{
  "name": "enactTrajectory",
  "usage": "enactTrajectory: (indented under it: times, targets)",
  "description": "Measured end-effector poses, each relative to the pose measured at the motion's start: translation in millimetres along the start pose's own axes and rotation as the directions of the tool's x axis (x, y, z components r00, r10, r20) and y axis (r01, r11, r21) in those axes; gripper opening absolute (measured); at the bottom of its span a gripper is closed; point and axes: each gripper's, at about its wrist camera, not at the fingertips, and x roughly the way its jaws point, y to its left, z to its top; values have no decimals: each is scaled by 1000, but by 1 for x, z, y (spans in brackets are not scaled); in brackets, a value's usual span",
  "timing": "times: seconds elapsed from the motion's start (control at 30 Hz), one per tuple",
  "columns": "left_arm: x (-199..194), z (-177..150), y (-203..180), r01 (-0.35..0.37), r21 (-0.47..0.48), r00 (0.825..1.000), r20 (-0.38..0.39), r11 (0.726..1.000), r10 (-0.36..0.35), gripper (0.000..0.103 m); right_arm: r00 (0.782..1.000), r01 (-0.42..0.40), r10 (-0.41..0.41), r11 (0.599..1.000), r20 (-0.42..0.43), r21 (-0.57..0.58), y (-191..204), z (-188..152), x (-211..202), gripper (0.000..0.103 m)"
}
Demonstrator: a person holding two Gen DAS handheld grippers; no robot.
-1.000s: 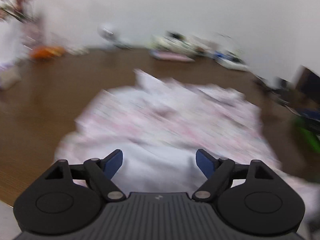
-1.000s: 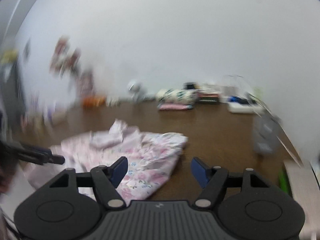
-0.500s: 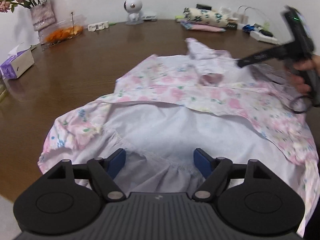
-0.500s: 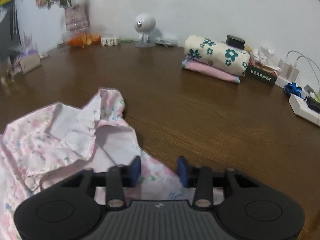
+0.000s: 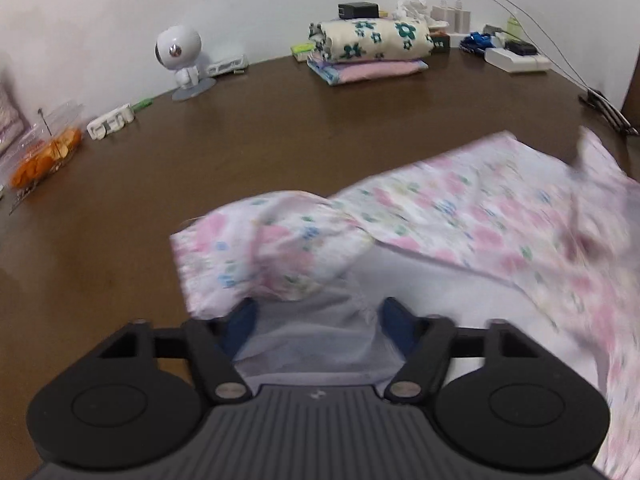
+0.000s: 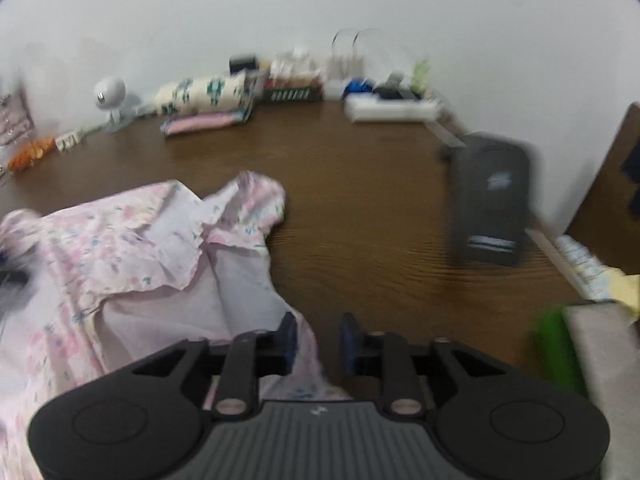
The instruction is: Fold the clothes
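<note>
Floral garment, pink-flowered with a pale lining, is spread across the near half of the brown table and is being worked from two sides.

Starting at the left gripper: its blue-padded jaws stand fairly wide and are closing. Pale lining fabric lies between them, bunched under a rolled floral sleeve at about 11 o'clock from the tips. The pads are not seen pressing on the cloth, so no grip is judged to have been made yet. The approach at the sleeve end is presumably chosen so that this side can be lifted and laid inward.

At the right gripper the jaws are narrow and are opening slightly. An edge of the garment runs up to its left pad, while bare table shows through the gap. Whether the cloth is still touched cannot be told through the blur. The crumpled collar area lies at about 11 o'clock from it.

Farther out, folded clothes are stacked at 12 o'clock near the wall, seemingly as a finished pile. A clear bag at 10 o'clock holds orange pieces, too small to identify. A small white camera figure stands at 11 o'clock. In the right view, a dark boxy object is seen at 2 o'clock; its contents, if any, are not visible.
</note>
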Motion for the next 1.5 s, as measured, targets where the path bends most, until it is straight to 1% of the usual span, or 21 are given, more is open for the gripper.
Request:
enactTrajectory:
  times: [0.07, 0.13, 0.2, 0.37, 0.47, 0.5, 0.53, 0.57, 0.6, 0.63, 0.67, 0.7, 0.87, 0.93, 1.07, 1.17, 1.2, 1.27, 1.37, 1.43, 1.5]
  targets:
    - [-25, -2, -1, 121, -87, 992, 48, 989, -117, 65, 998, -15, 17, 999, 66, -38, -7, -9, -31, 44]
    - [-53, -11, -10, 292, -159, 955, 102, 943, -279, 71, 989, -108, 116, 990, 94, -89, -2, -9, -46, 50]
    - [-69, -26, -34, 381, -137, 923, 105, 914, -369, 71, 970, -198, 216, 967, 108, -158, 10, -6, -51, 50]
    - [-61, -61, -80, 346, -149, 936, -7, 926, -351, 70, 948, -274, 313, 890, 51, -364, 58, 12, -9, 50]
    - [-55, -71, -86, 370, -168, 923, -41, 913, -382, 43, 947, -301, 320, 864, -21, -404, 79, 20, 24, 50]
    - [-55, -72, -89, 379, -151, 919, -50, 913, -390, 21, 949, -300, 315, 865, -30, -403, 82, 20, 29, 50]
    - [-54, -73, -90, 383, -128, 918, -62, 915, -392, 6, 950, -299, 310, 865, -38, -403, 86, 19, 33, 49]
    - [-55, -75, -92, 375, -110, 921, -68, 920, -383, 4, 951, -298, 305, 865, -47, -403, 89, 19, 38, 47]
    - [-57, -77, -92, 367, -99, 925, -69, 925, -374, 2, 952, -298, 302, 867, -55, -399, 92, 19, 42, 36]
    - [-59, -80, -90, 362, -102, 927, -69, 927, -370, 1, 950, -304, 307, 880, -53, -365, 88, 19, 42, 27]
    - [-63, -83, -86, 357, -111, 928, -69, 927, -366, 1, 949, -309, 310, 892, -52, -330, 83, 19, 43, 8]
    - [-66, -88, -82, 349, -127, 931, -68, 928, -360, 1, 954, -297, 298, 909, -43, -291, 77, 20, 45, 6]
    - [-77, -101, -67, 316, -202, 941, -58, 927, -334, 2, 970, -239, 243, 962, 15, -129, 34, 25, 43, 6]
    - [-78, -102, -64, 312, -215, 942, -56, 926, -330, 7, 971, -234, 237, 964, 17, -123, 26, 23, 40, 7]
    - [-84, -103, -61, 287, -206, 952, -47, 935, -303, 12, 990, -130, 135, 986, 48, -109, 6, 20, 27, 7]
    - [-88, -106, -59, 292, -200, 952, -31, 935, -304, 27, 996, -34, 36, 999, 83, -28, -23, 18, 11, 7]
    - [-90, -107, -60, 301, -192, 950, -20, 934, -310, 39, 995, -29, 31, 999, 96, -18, -30, 16, 4, 11]
    - [-92, -109, -64, 321, -176, 945, -11, 930, -328, 45, 986, -112, 112, 994, 127, -7, -36, 12, -12, 16]
    - [-90, -112, -67, 330, -166, 941, -14, 929, -337, 45, 940, -328, 332, 943, 83, -63, -17, 10, -18, 65]
    - [-88, -115, -68, 321, -168, 945, -8, 932, -327, 44, 914, -395, 402, 914, 62, -94, 5, 11, -12, 67]
    - [-88, -117, -67, 312, -177, 949, 6, 934, -316, 36, 919, -372, 390, 906, 53, -201, 34, 10, 0, 67]
